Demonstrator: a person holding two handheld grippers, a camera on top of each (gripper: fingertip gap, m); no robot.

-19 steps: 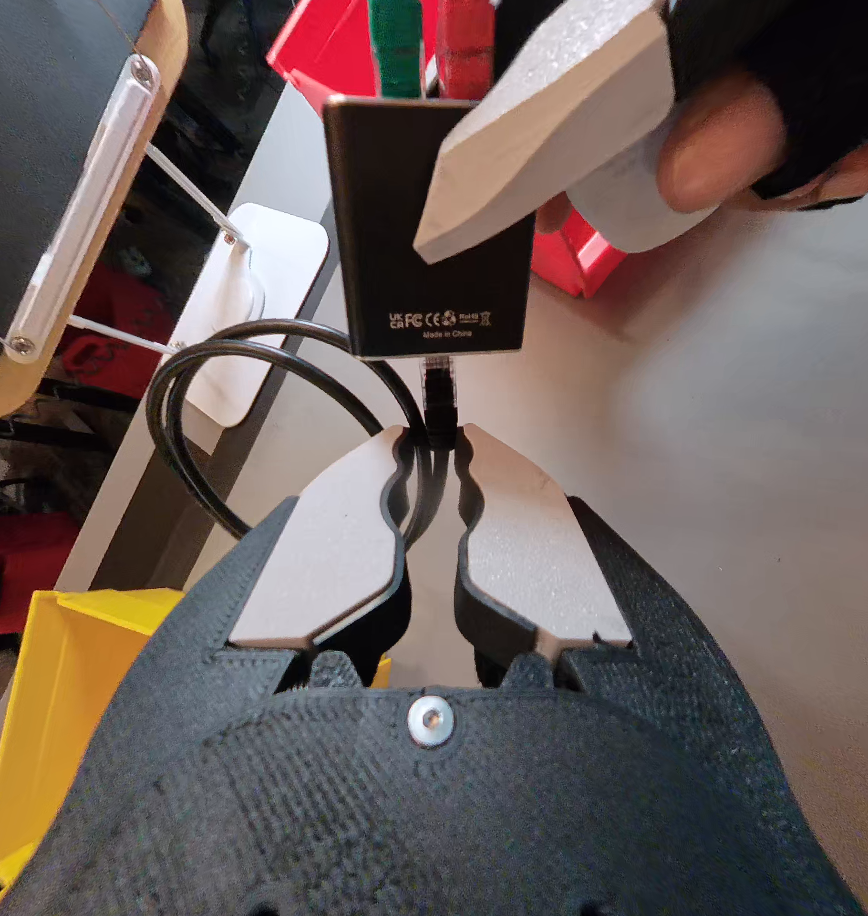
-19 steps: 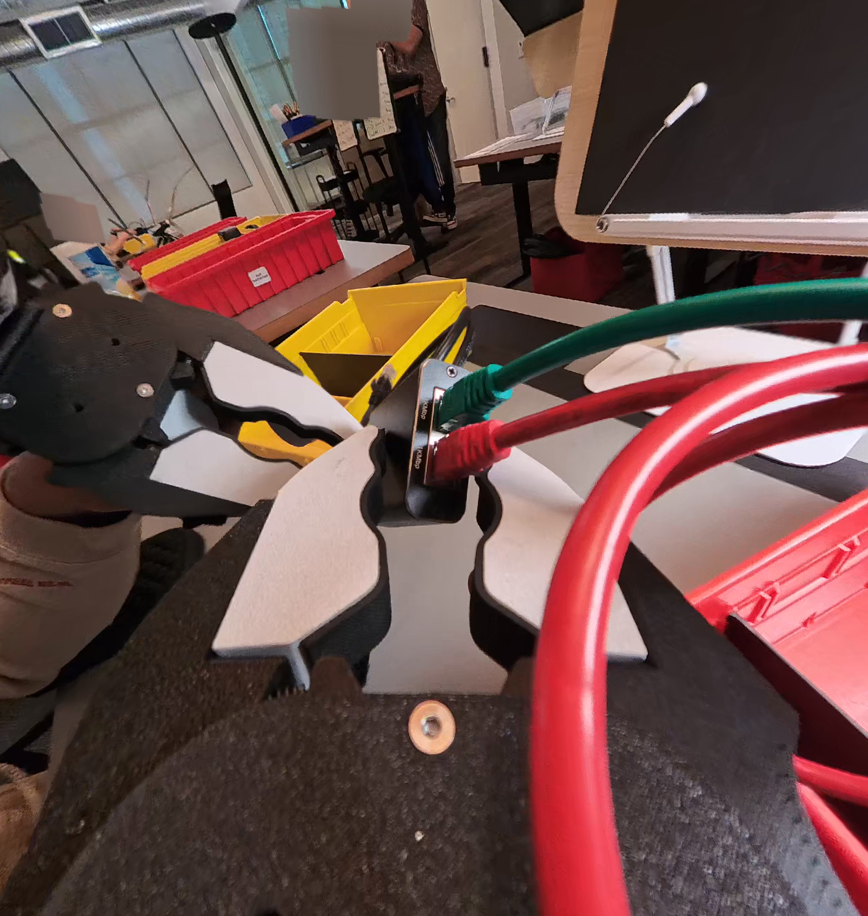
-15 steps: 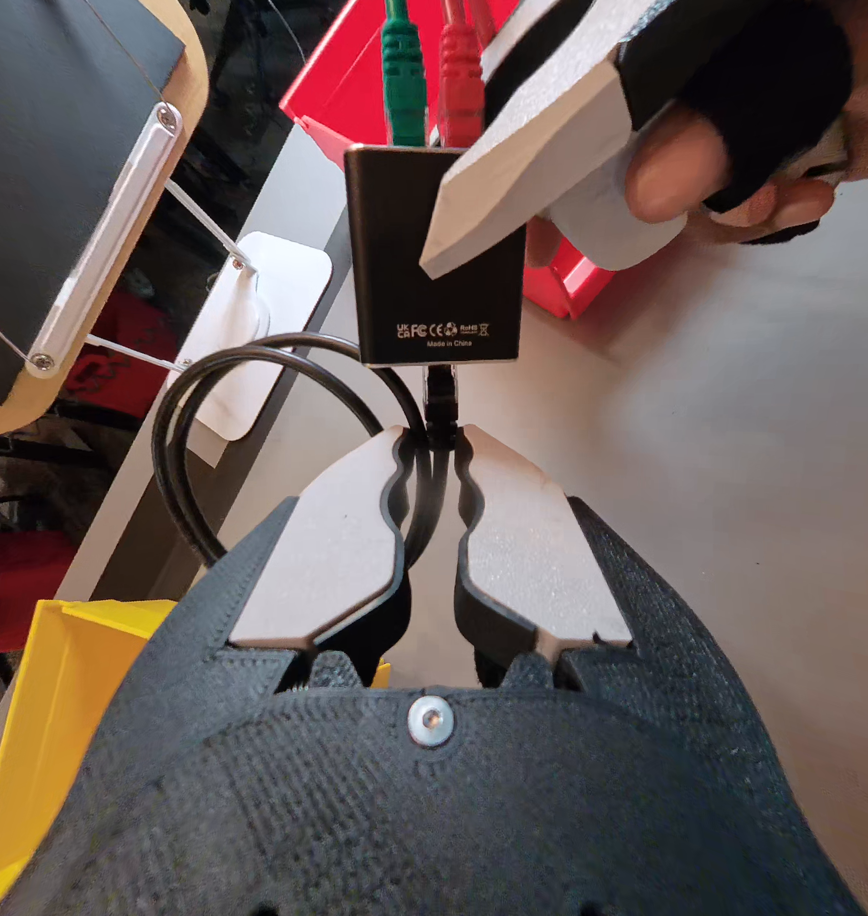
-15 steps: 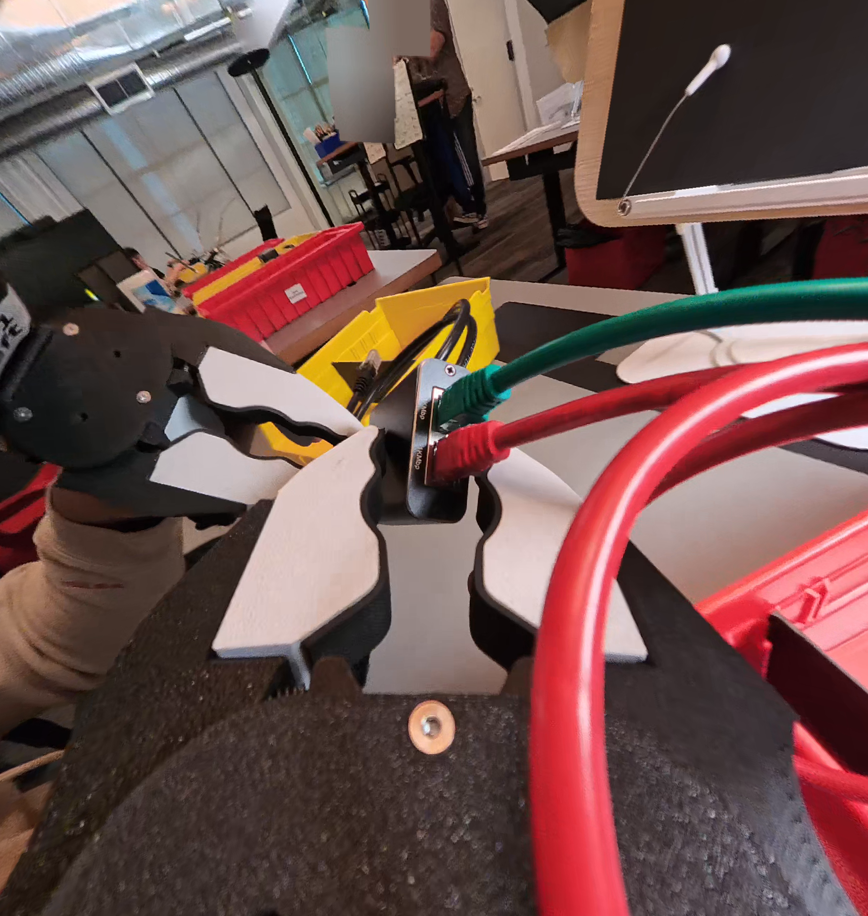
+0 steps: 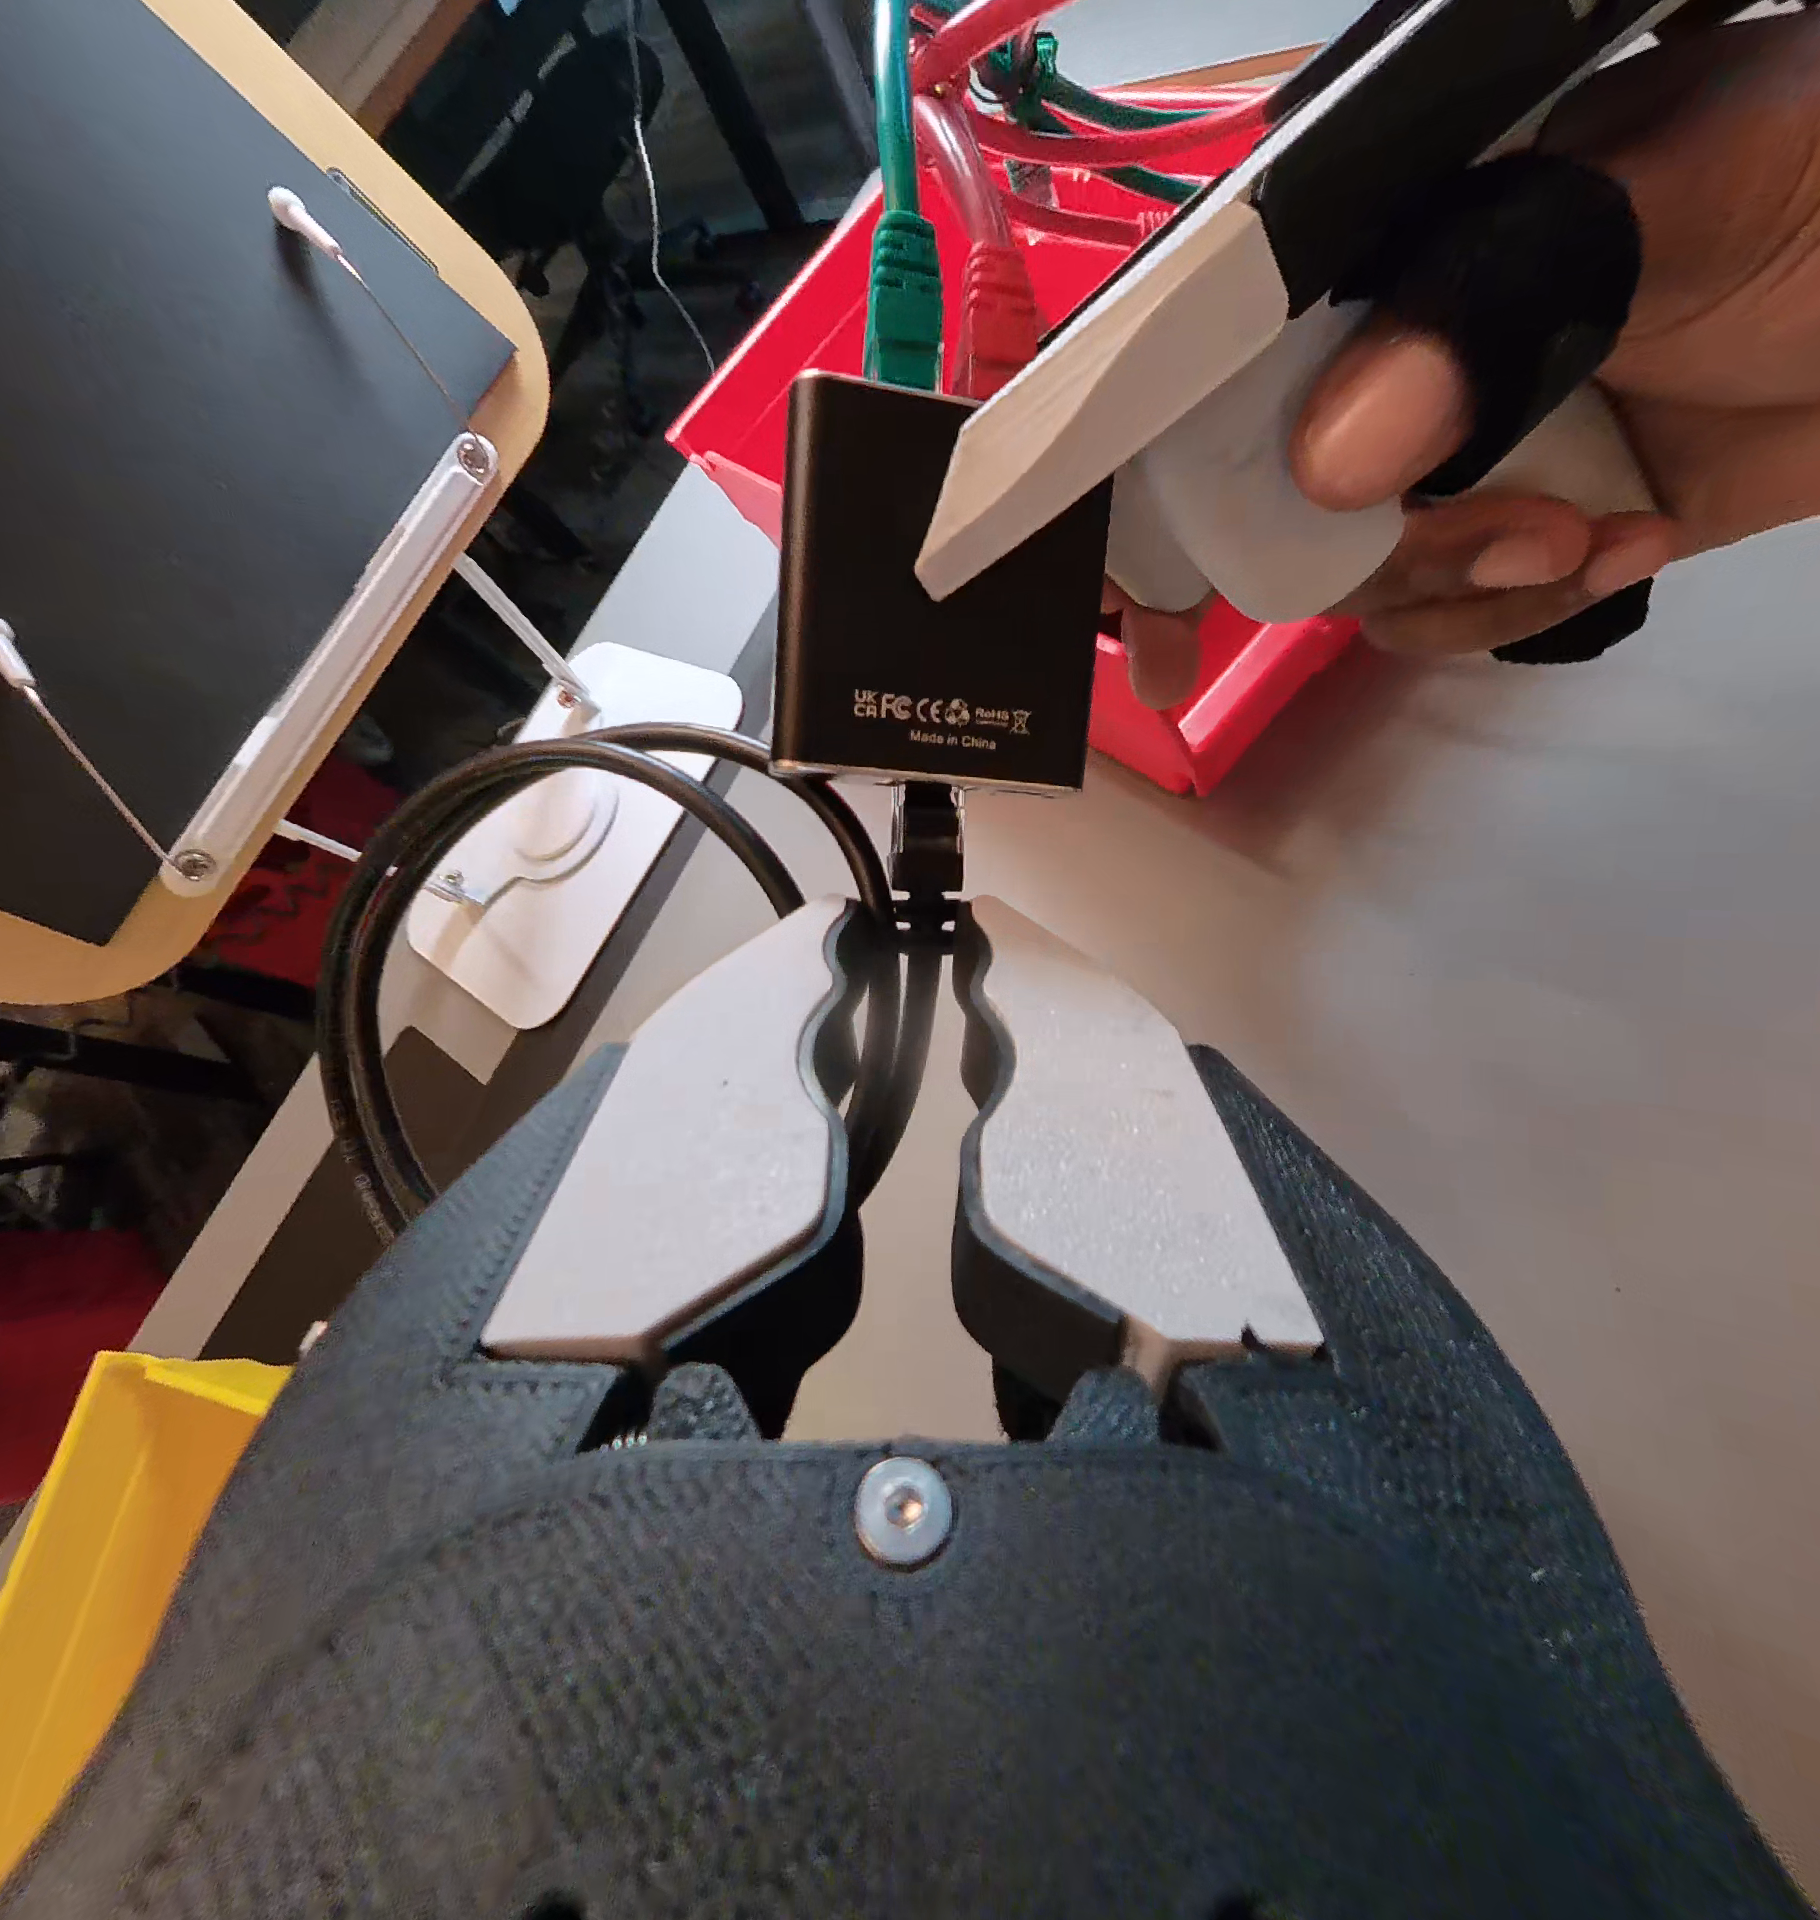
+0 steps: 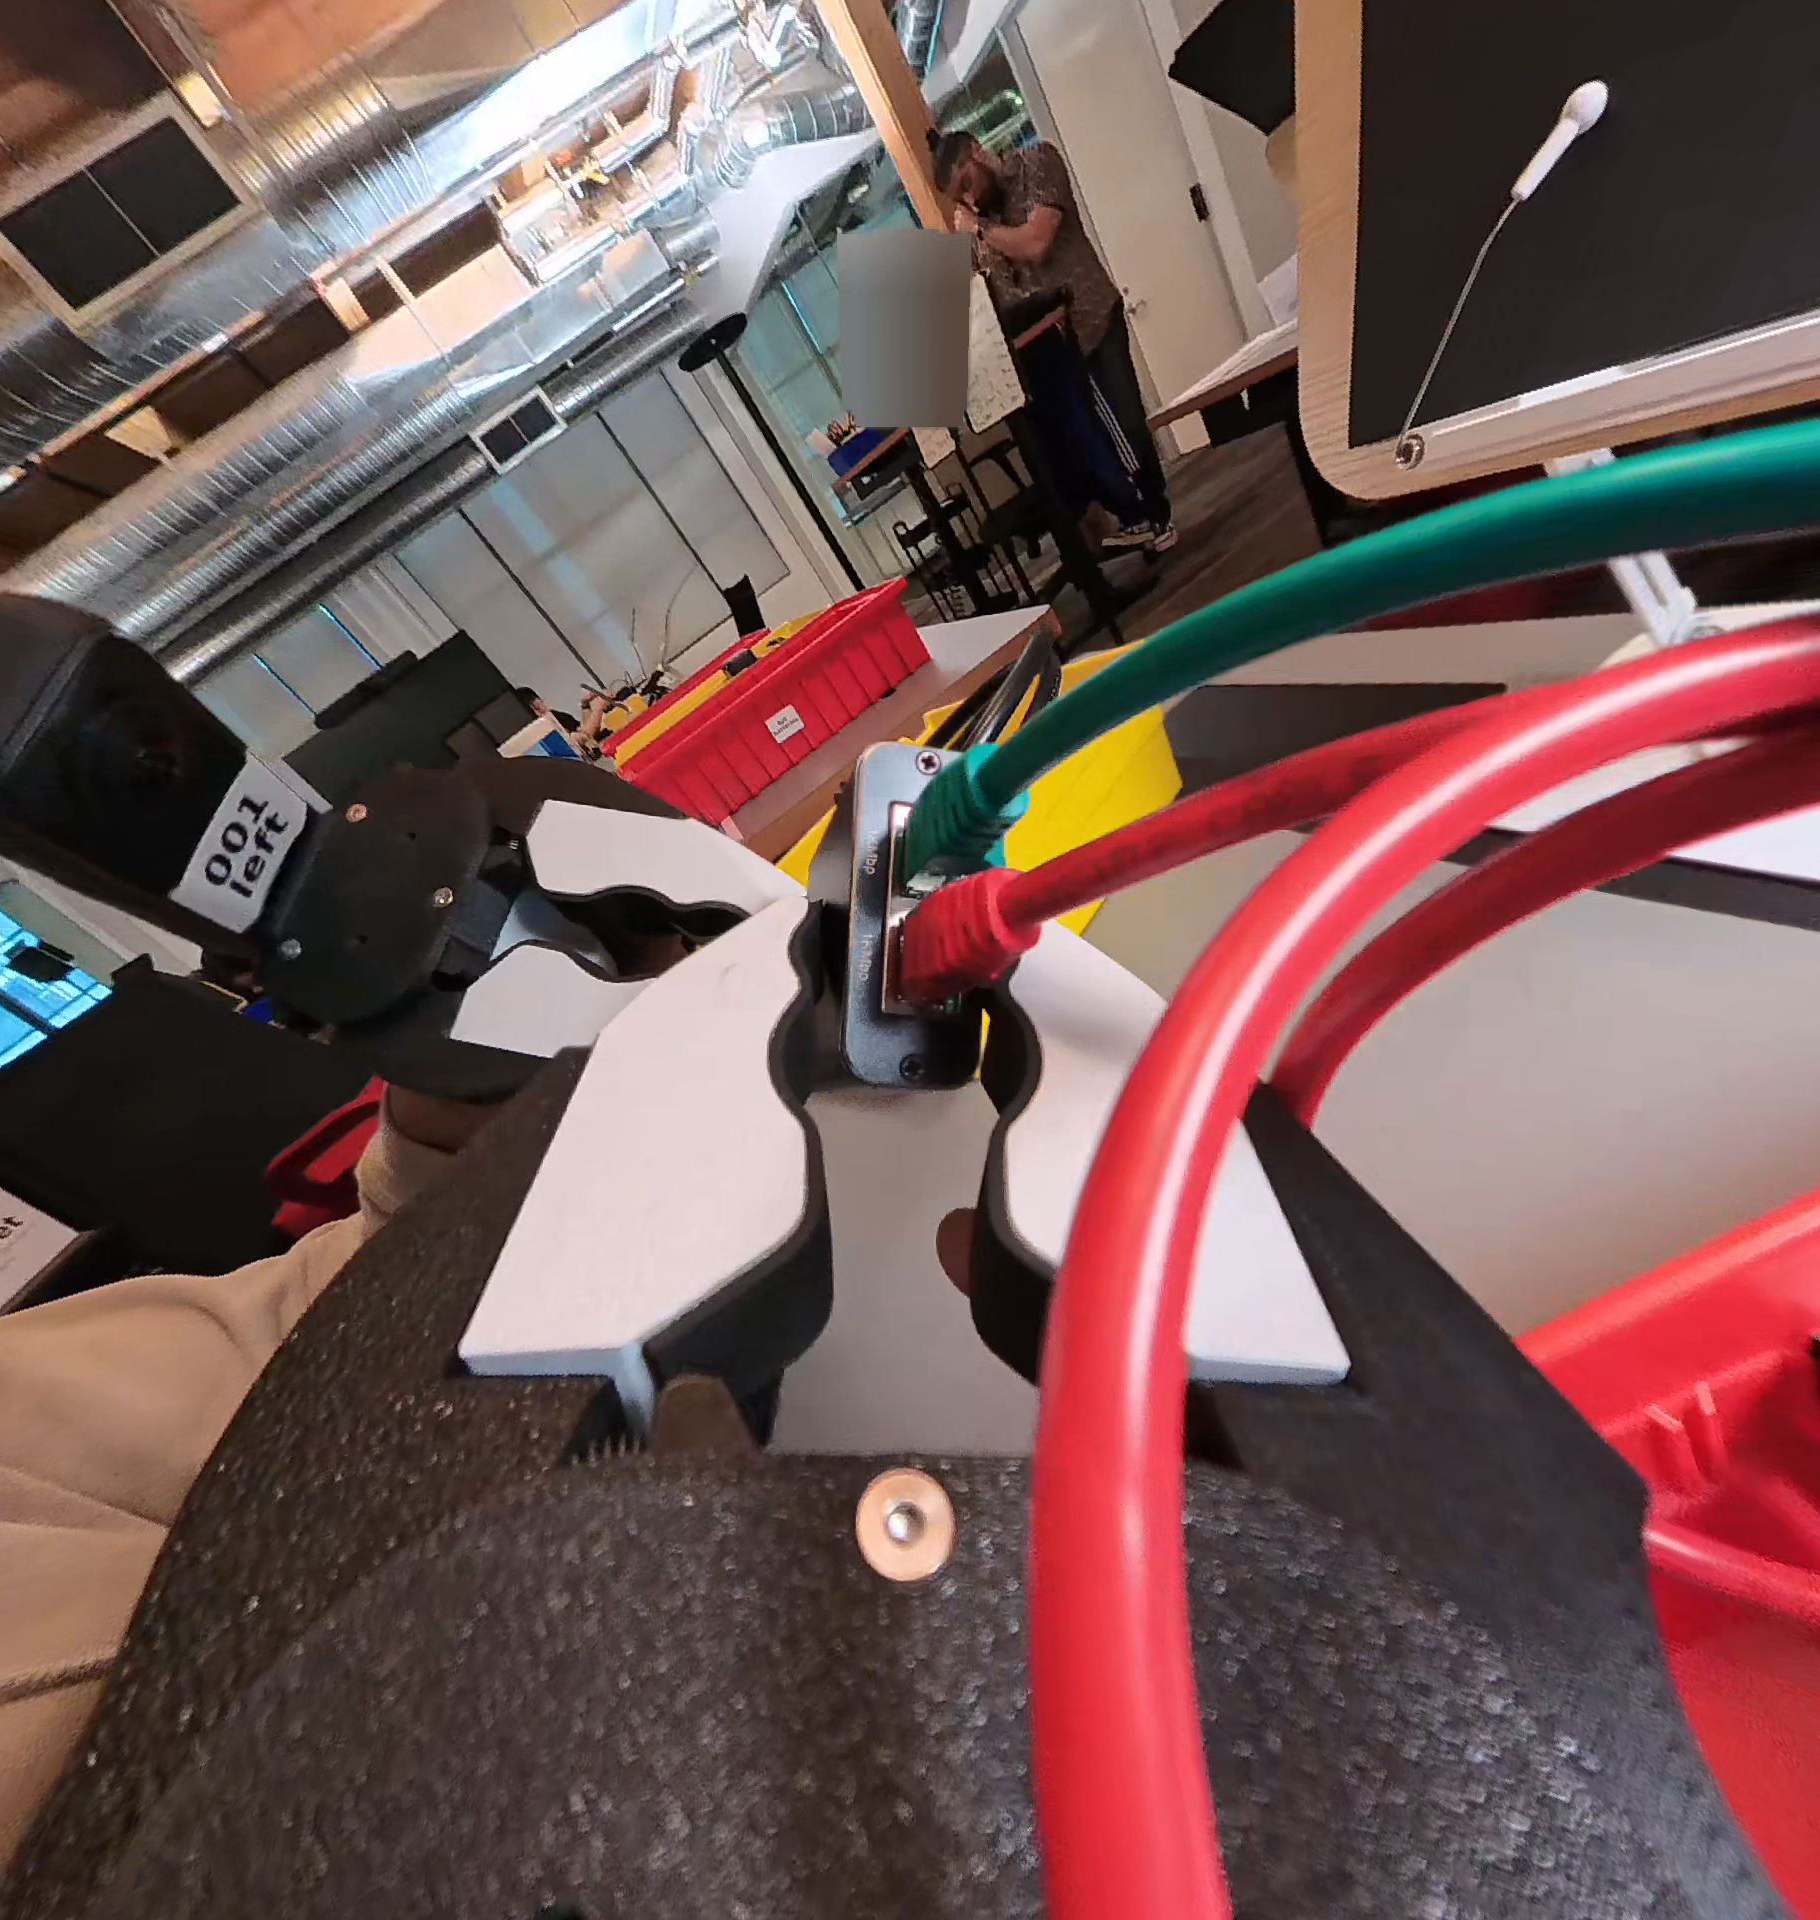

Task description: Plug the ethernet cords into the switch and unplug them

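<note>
Obstacles: black cord loop (image 5: 386,997) left of switch (image 5: 937,623); red bin (image 5: 1249,686) behind it, at desk's (image 5: 1508,987) far edge. Bare desk lay open rightward.

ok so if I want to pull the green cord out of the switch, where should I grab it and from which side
Probably grip the green cord on its ribbed plug boot, right where it meets the switch, not the cable. Come in from above: the red cord sits directly below it, and the right gripper clamps the switch's lower end, so that side looks freest.

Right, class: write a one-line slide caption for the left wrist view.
Left claw pinches the black cord's plug at the switch, held by the right claw; green and red cords plugged opposite.
</note>
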